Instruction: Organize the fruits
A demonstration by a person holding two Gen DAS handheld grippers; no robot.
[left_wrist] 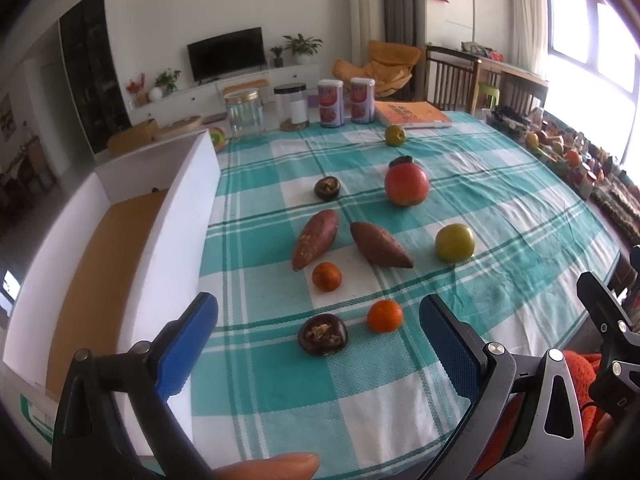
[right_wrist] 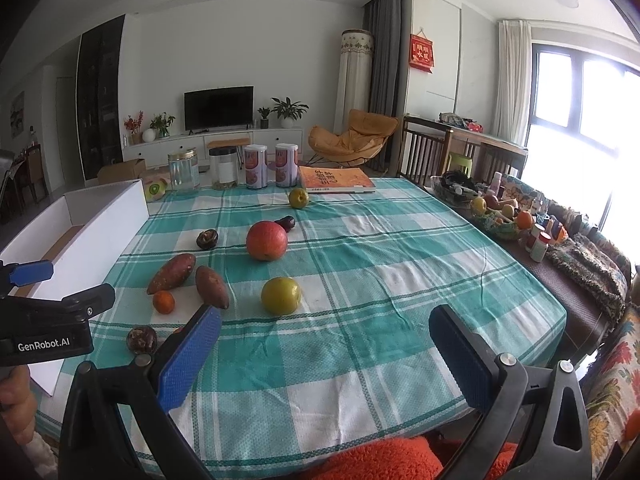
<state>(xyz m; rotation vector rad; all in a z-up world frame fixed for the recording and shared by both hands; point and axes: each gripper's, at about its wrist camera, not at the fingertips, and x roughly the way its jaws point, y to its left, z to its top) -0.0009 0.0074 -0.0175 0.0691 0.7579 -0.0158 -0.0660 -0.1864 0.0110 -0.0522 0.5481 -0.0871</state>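
Observation:
Fruit lies scattered on a teal checked tablecloth (left_wrist: 520, 216). A red pomegranate (left_wrist: 406, 186), a yellow-green fruit (left_wrist: 454, 242), two sweet potatoes (left_wrist: 315, 238) (left_wrist: 380, 244), two small oranges (left_wrist: 326, 276) (left_wrist: 385, 315) and a dark mangosteen (left_wrist: 322, 335) sit mid-table. My left gripper (left_wrist: 316, 336) hovers open over the near mangosteen and orange, holding nothing. My right gripper (right_wrist: 324, 344) stands open above the cloth, just short of the yellow-green fruit (right_wrist: 281, 295). An open white box (left_wrist: 132, 240) stands at the left.
Another mangosteen (left_wrist: 327, 188) and a green fruit (left_wrist: 395, 135) lie farther back. Jars (left_wrist: 244, 114), two cans (left_wrist: 330, 103) and an orange book (left_wrist: 412, 114) line the far edge. A cluttered bench (right_wrist: 560, 248) runs along the right.

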